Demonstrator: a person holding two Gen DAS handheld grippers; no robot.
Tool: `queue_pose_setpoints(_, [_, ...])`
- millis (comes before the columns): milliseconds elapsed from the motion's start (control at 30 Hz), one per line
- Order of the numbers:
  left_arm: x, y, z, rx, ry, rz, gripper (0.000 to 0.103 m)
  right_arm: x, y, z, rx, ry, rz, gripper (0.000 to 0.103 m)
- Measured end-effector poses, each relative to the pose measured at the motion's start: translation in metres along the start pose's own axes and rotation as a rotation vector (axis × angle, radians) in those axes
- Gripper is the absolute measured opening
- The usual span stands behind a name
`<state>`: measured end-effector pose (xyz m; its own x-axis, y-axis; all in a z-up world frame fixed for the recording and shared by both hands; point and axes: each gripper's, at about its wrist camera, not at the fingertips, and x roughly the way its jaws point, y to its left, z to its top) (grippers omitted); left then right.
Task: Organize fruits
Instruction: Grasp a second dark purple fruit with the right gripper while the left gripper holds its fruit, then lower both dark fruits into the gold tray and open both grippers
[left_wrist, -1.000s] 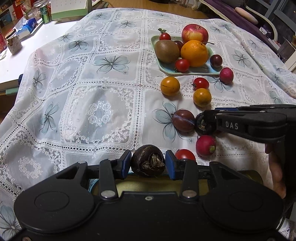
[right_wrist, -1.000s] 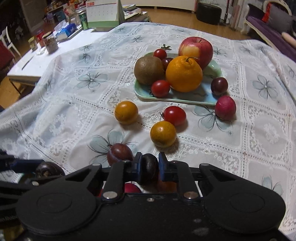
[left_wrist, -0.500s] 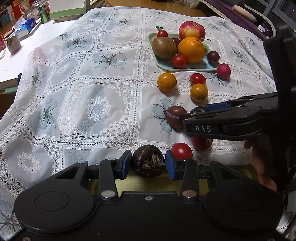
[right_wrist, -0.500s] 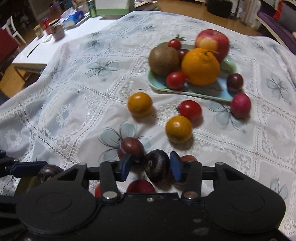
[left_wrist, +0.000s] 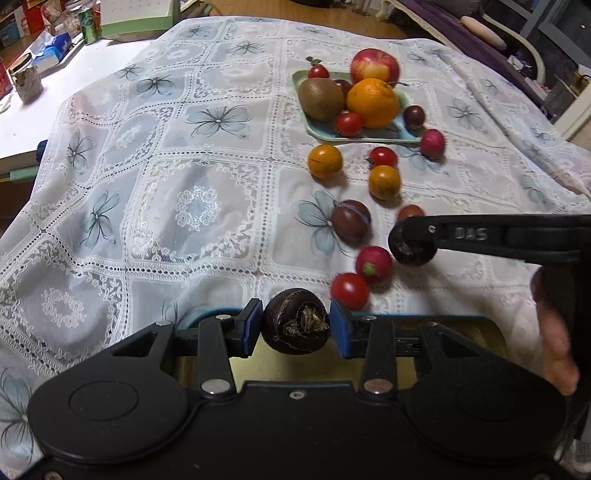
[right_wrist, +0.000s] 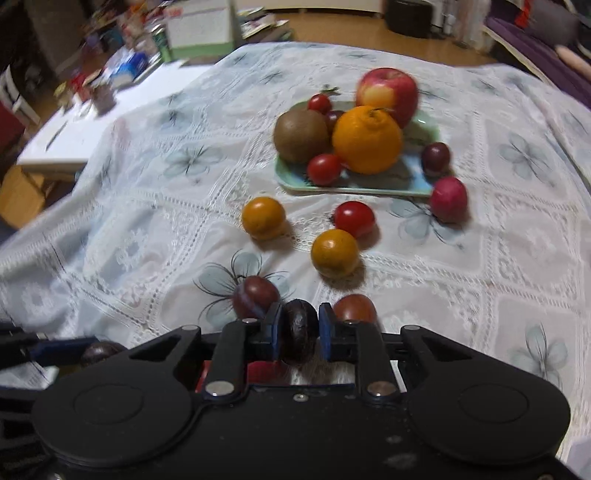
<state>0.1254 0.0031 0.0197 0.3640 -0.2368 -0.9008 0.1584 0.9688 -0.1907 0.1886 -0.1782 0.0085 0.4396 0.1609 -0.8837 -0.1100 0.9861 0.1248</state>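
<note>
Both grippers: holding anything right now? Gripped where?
Left gripper clamps a dark water chestnut across its sides. Right gripper, jaws just closed, pinches a second dark chestnut across its flat faces.

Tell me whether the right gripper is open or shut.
Shut, on a dark round fruit. The right gripper has just closed; both blue pads press its sides, and it hangs off the cloth.

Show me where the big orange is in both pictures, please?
Left wrist view: the big orange sits upper right of centre, on the green tray, right of the kiwi.
Right wrist view: the big orange sits upper middle, a bit right, on the same tray.
Shared landmark: the red apple just behind it.
</note>
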Motion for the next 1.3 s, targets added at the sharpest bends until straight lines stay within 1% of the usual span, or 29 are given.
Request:
queue_pose_setpoints(67, [-0.008, -0.003, -0.005, 0.010, 0.000, -0.013, 0.048, -0.014, -0.006, -0.005, 0.066, 0.012, 0.025, 0.022])
queue_pose_setpoints(133, [-0.014, -0.006, -0.012, 0.020, 0.003, -0.025, 0.048, -0.030, -0.009, -0.015, 0.103, 0.017, 0.037, 0.022])
queue_pose_setpoints(200, [-0.019, -0.008, -0.019, 0.028, 0.014, -0.038, 0.048, -0.047, -0.009, -0.030, 0.122, 0.016, 0.041, 0.022])
queue_pose_setpoints(300, [-0.022, -0.011, -0.032, 0.042, 0.036, -0.052, 0.048, -0.065, -0.012, -0.056, 0.164, 0.051, 0.071, 0.022])
queue_pose_setpoints(433, [-0.021, -0.017, -0.047, 0.058, 0.052, -0.057, 0.048, -0.076, -0.017, -0.091, 0.210, 0.109, 0.131, 0.022])
queue_pose_setpoints(600, [-0.014, -0.020, -0.056, 0.057, 0.056, -0.039, 0.048, -0.068, -0.018, -0.120, 0.252, 0.159, 0.207, 0.022])
queue_pose_setpoints(700, [-0.011, -0.017, -0.059, 0.050, 0.064, -0.036, 0.048, -0.058, -0.016, -0.127, 0.257, 0.184, 0.196, 0.022])
queue_pose_setpoints(800, [-0.009, -0.015, -0.061, 0.042, 0.075, -0.030, 0.048, -0.054, -0.017, -0.128, 0.265, 0.209, 0.208, 0.021])
queue_pose_setpoints(933, [-0.008, -0.013, -0.062, 0.039, 0.086, -0.021, 0.048, -0.055, -0.017, -0.129, 0.271, 0.208, 0.211, 0.021])
queue_pose_setpoints(1000, [-0.008, -0.013, -0.062, 0.042, 0.087, -0.016, 0.046, -0.059, -0.018, -0.129, 0.268, 0.192, 0.187, 0.021])
queue_pose_setpoints(1067, [-0.010, -0.013, -0.062, 0.045, 0.082, -0.022, 0.046, -0.063, -0.018, -0.127, 0.255, 0.160, 0.133, 0.021])
queue_pose_setpoints(1100, [-0.011, -0.013, -0.062, 0.049, 0.078, -0.025, 0.046, -0.066, -0.020, -0.127, 0.250, 0.142, 0.111, 0.024])
queue_pose_setpoints(1133, [-0.011, -0.013, -0.061, 0.051, 0.076, -0.022, 0.046, -0.068, -0.021, -0.125, 0.250, 0.124, 0.095, 0.024])
queue_pose_setpoints(1200, [-0.012, -0.014, -0.061, 0.052, 0.075, -0.016, 0.046, -0.073, -0.024, -0.123, 0.253, 0.104, 0.081, 0.028])
queue_pose_setpoints(1300, [-0.011, -0.014, -0.061, 0.050, 0.082, -0.012, 0.046, -0.079, -0.026, -0.122, 0.249, 0.086, 0.080, 0.028])
